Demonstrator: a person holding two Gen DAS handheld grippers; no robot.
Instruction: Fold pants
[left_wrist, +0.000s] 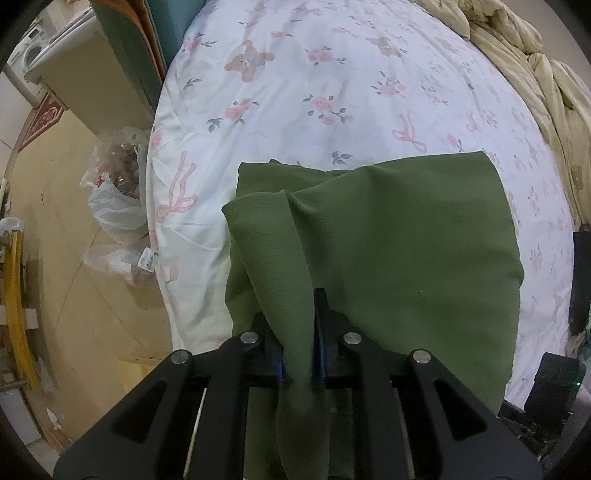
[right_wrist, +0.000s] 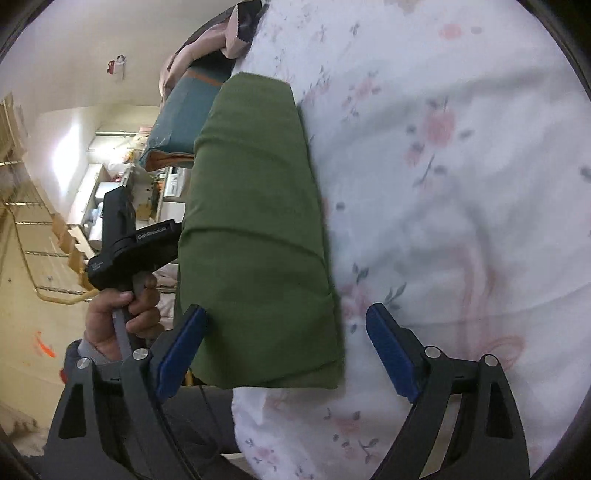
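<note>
The green pants (left_wrist: 388, 236) lie folded in a thick rectangle on the flowered bed sheet (left_wrist: 295, 92). My left gripper (left_wrist: 301, 332) is shut on a raised fold of the pants at their near left edge. In the right wrist view the pants (right_wrist: 255, 229) run as a long folded bundle along the bed's edge. My right gripper (right_wrist: 286, 347) is open, its blue pads (right_wrist: 181, 347) standing on either side of the bundle's near end without gripping it. The left gripper's body (right_wrist: 129, 243) and the hand holding it show at the left of that view.
A rumpled beige duvet (left_wrist: 535, 74) lies at the far right of the bed. A plastic bag (left_wrist: 118, 192) sits on the floor by the bed's left side, with a white cabinet (left_wrist: 88, 74) behind it. A dark object (left_wrist: 580, 280) lies at the bed's right edge.
</note>
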